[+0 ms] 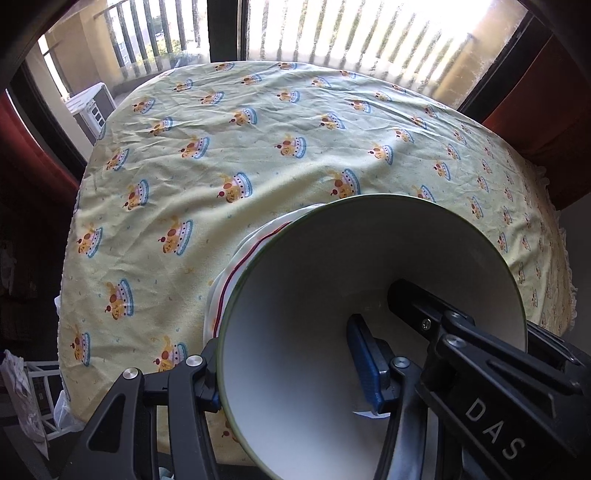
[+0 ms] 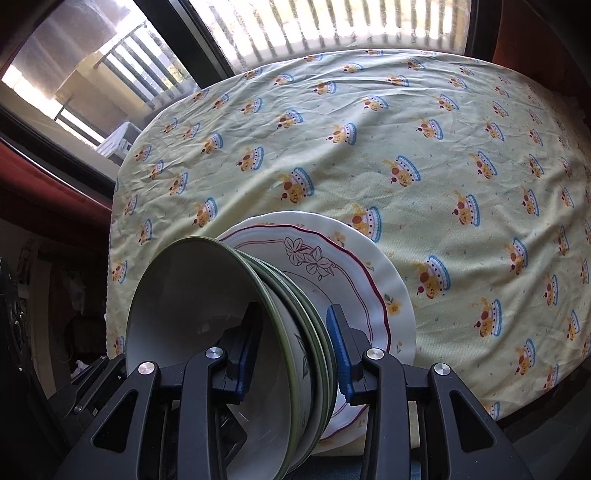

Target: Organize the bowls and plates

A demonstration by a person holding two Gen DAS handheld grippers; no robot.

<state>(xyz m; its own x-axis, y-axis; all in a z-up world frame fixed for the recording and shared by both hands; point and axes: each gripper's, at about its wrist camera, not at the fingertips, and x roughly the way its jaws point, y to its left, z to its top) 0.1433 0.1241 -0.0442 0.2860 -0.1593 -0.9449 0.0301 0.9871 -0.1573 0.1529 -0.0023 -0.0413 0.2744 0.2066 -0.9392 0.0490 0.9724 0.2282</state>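
Wrinkled yellow tablecloth point(image 1: 258, 147) with cake print fills centre; barred window point(image 1: 369, 29) at 12 o'clock; red curtain point(image 1: 22, 140) at 9; white crate point(image 1: 92, 107) at 10.

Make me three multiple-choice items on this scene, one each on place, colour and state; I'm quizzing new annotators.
1. Where do the right gripper's jaws sit?
A. across the nested bowls' walls
B. on the tablecloth
C. on a cup

2. What colour are the bowl rims?
A. red
B. green
C. blue

3. How is the left gripper?
A. empty
B. holding a spoon
C. clamped on the bowl wall

Answers: 1 A, one jaw shows inside, one outside; 2 B, green edges ring each bowl; 3 C, the wall runs between its jaws, above the plates and tablecloth.
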